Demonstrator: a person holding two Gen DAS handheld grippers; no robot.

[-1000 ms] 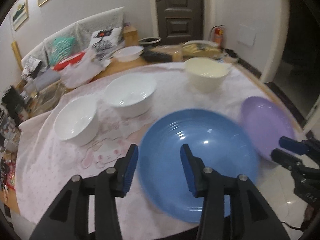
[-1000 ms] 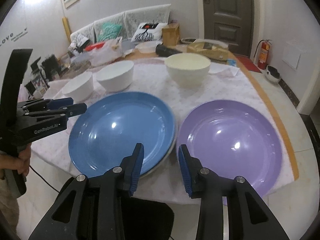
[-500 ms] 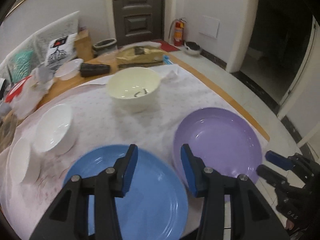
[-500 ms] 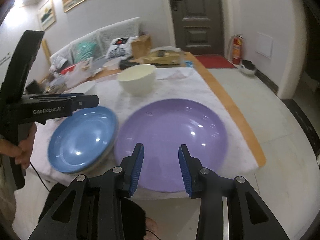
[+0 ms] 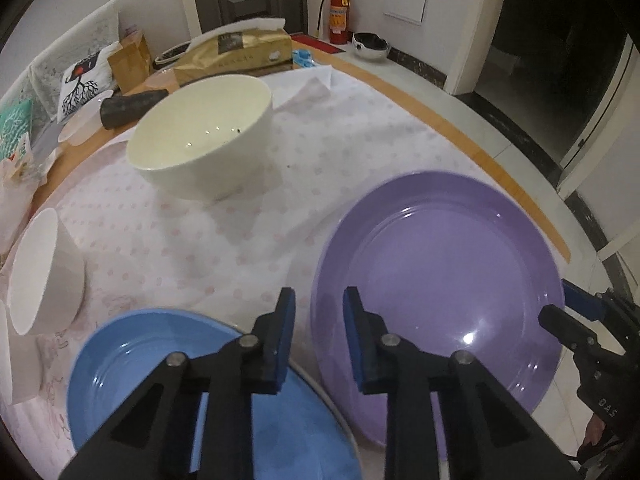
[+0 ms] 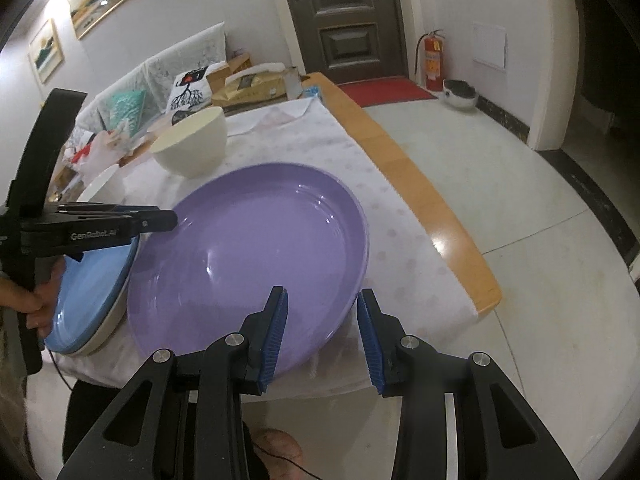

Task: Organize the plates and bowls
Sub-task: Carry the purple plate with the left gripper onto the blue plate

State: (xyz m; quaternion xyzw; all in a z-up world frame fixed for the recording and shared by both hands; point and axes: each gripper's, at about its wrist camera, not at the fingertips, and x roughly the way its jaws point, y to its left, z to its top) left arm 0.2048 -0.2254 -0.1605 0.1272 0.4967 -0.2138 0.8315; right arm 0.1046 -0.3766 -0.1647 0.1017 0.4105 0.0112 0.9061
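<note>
Purple plate [image 6: 248,248] lies flat at the bench [image 6: 420,196] near corner, blue plate [image 5: 168,380] just beside it, apparently stacked on a pale one. Cream bowl [image 5: 204,128] stands behind, white bowl [image 5: 44,272] off left. Left hand-held gripper [image 5: 318,312] has just been closing, now narrow, nothing between, over the gap between plates. Right hand-held gripper [image 6: 322,312] narrow too, empty, straddling the purple rim. Risk: glossy thin rim slips from pads; plate near the edge could slide off.

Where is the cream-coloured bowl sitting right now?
The cream bowl stands on the tablecloth beyond the purple plate, just before the gold package; upper left in both views.
</note>
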